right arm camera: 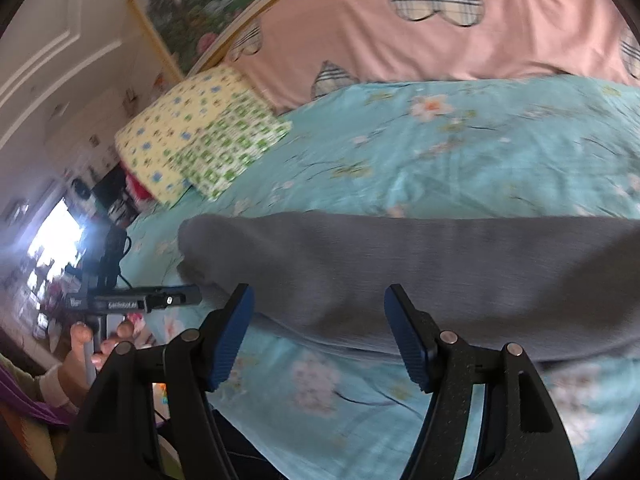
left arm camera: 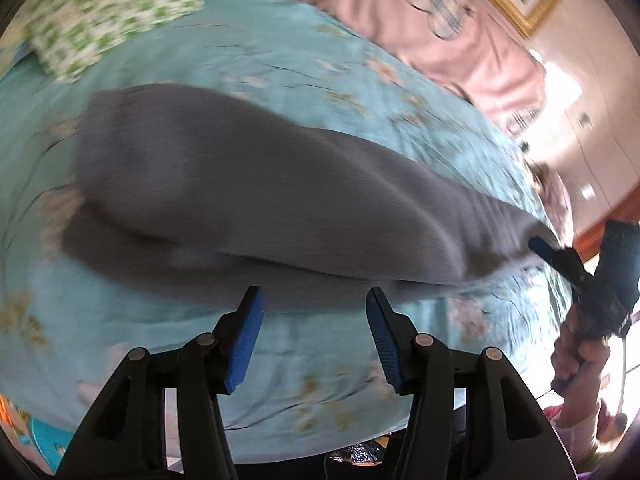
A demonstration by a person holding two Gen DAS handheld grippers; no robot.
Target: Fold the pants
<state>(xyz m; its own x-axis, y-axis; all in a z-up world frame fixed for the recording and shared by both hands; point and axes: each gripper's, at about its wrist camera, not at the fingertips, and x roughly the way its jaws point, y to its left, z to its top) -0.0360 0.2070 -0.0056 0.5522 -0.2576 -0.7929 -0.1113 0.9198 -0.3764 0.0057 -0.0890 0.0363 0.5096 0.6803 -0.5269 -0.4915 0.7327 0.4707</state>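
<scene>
While both grippers hang with jaws apart and empty, the left gripper (left arm camera: 314, 300) and right gripper (right arm camera: 316, 298) hover above the near edge of grey pants (right arm camera: 400, 264), lying flat across a turquoise flowered bedspread (right arm camera: 440, 152) near patterned pillows (right arm camera: 200, 136).

Matt grey knit pants (right arm camera: 400, 264) lie on a smooth printed cotton sheet (right arm camera: 440, 160).

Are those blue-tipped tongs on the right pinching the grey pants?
Apart. In the right wrist view the right tongs stand open with nothing pressed between the pads; the grey pants lie on the bedspread beyond them.
</scene>
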